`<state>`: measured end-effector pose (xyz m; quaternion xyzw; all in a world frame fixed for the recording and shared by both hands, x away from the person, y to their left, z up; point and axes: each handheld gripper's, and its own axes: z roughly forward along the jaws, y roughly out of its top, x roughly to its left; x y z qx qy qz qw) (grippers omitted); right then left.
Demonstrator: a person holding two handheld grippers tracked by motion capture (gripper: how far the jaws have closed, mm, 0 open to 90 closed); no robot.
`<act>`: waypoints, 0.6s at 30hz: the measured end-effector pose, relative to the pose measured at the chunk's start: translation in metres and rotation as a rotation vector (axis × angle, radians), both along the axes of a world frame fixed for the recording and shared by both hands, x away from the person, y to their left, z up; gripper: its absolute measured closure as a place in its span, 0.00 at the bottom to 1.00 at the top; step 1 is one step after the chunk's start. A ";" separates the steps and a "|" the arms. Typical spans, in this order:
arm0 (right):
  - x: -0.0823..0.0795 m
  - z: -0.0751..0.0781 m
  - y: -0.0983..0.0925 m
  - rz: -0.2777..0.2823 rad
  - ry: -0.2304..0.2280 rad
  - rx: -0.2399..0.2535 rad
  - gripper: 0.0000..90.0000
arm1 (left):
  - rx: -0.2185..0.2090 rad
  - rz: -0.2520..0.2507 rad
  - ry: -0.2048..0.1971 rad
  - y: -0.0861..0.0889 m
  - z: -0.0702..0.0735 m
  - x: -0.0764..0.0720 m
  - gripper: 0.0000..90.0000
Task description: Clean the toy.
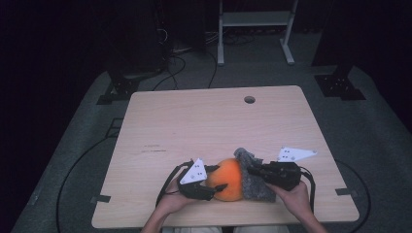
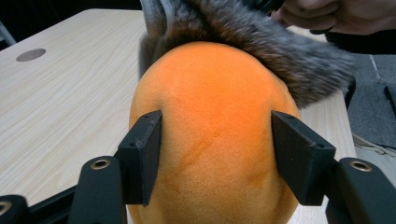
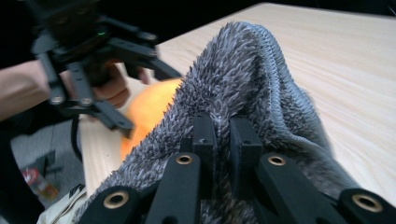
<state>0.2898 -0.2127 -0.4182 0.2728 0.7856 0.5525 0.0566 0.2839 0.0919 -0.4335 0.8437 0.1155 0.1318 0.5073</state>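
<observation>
Two grippers work at the near edge of the desk [image 1: 194, 126]. The left gripper [image 2: 215, 154] has its black jaws set on either flank of an orange foam ball [image 2: 212, 140], the pads pressing against its sides, so it is grasping the ball. In the high view that gripper [image 1: 216, 179] comes in from the left, with a grey three-cornered plate on top and the person's left hand [image 1: 170, 201] behind it. The right gripper [image 3: 222, 144] is clenched on a fold of grey furry cloth [image 3: 247, 84], its two jaws nearly together with the pile bunched between them. From above, the right gripper [image 1: 255, 171] reaches in from the right, held by the right hand [image 1: 296, 196].

The ball [image 1: 228, 179] rests on the desk between the two grippers, touching the cloth [image 1: 255, 182], which drapes over its right side and far end. Farther back the desk has a round hole [image 1: 249, 99] near its far edge. Beyond the desk lie black cables [image 1: 180, 63] on the dark floor and a white frame [image 1: 255, 29].
</observation>
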 end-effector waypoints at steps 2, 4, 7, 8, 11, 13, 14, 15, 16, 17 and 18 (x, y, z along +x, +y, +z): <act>-0.002 -0.001 0.006 0.011 -0.020 -0.033 0.91 | -0.005 0.003 0.012 0.001 0.000 0.000 0.42; 0.005 -0.007 0.002 -0.007 0.039 -0.005 0.91 | -0.014 0.006 0.022 0.001 0.000 0.002 0.42; 0.006 -0.008 -0.005 -0.045 0.067 -0.016 0.91 | -0.006 0.012 0.008 -0.001 0.000 0.002 0.42; 0.002 -0.004 -0.003 -0.040 0.046 -0.011 0.91 | -0.006 0.012 0.008 -0.001 0.000 0.002 0.43; -0.011 0.009 0.011 0.013 -0.048 0.001 0.91 | 0.009 0.010 -0.013 -0.004 0.001 0.000 0.43; -0.012 0.009 0.021 0.034 -0.077 -0.037 0.91 | 0.018 0.010 -0.017 -0.004 0.001 -0.001 0.44; -0.010 0.006 0.022 0.035 -0.074 -0.052 0.91 | 0.021 0.014 -0.014 -0.003 0.001 -0.001 0.44; -0.007 0.002 0.021 0.030 -0.055 -0.046 0.91 | 0.017 0.018 -0.007 -0.003 0.001 -0.001 0.44; -0.003 -0.002 0.017 0.016 -0.035 -0.033 0.91 | 0.012 0.022 0.000 -0.003 0.001 -0.001 0.44; -0.001 -0.005 0.013 -0.004 -0.021 -0.041 0.91 | 0.010 0.025 0.003 -0.003 0.001 0.000 0.44; 0.001 -0.006 0.009 -0.023 -0.010 -0.050 0.91 | 0.008 0.026 0.003 -0.004 0.001 0.000 0.44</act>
